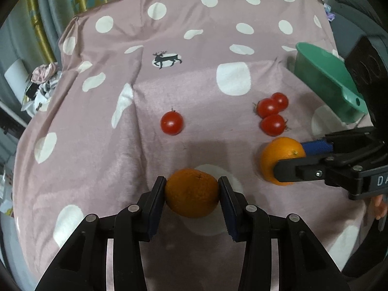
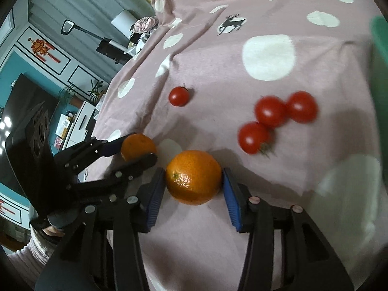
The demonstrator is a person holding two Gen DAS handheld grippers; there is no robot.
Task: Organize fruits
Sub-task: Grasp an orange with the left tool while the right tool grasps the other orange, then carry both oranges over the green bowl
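Gripping: left gripper (image 1: 192,195) pads pressed both sides of darker orange (image 1: 192,192); right gripper (image 2: 193,186) clamped brighter orange (image 2: 193,177), 3 tomatoes (image 2: 270,111) just beyond.

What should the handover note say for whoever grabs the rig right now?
Left gripper: jaws closed on the darker orange, low over the cloth.
Right gripper: jaws against the brighter orange, likely gripped.
Tomatoes: cluster of three; single tomato apart to the left.
Green bowl far right, nothing visible inside.
Done: both oranges grasped. Left: place oranges, then all four tomatoes.
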